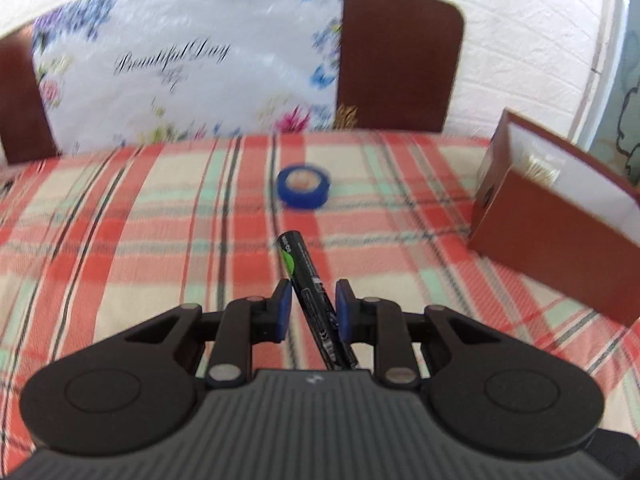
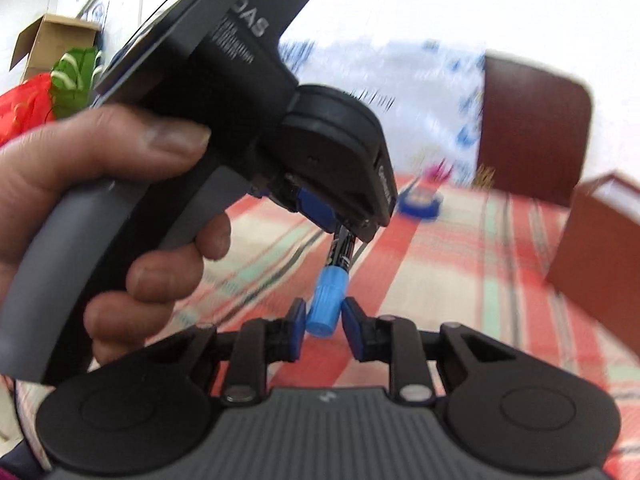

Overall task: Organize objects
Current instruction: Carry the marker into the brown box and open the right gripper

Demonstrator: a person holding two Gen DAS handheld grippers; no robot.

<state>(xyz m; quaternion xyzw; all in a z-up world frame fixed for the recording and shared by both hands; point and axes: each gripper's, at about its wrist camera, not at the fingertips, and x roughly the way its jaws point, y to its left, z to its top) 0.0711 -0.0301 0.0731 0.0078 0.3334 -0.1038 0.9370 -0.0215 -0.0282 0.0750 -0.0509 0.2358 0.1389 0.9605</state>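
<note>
A table covered by a plaid cloth (image 1: 160,208) in red, cream and pale green is seen in both wrist views. A roll of blue tape (image 1: 304,187) lies flat on the cloth toward the far edge, well apart from an open brown box (image 1: 560,232) with a white inside that stands at the right. Something pale is seen inside the box, too blurred to tell. Behind the table, two dark brown chair backs (image 1: 400,60) are placed against a white textured wall, and a white floral sheet (image 1: 180,68) printed with "Beautiful Day" is draped between them. In the right wrist view, a cardboard carton (image 2: 52,44) and red and green bags (image 2: 52,84) are seen at the far left of the room.

A black marker (image 1: 310,292) is clenched in the left gripper (image 1: 310,308), held tilted above the cloth. Its blue cap (image 2: 325,304) is grasped between the pads of the right gripper (image 2: 325,318). The left tool's handle is gripped by a hand (image 2: 80,184).
</note>
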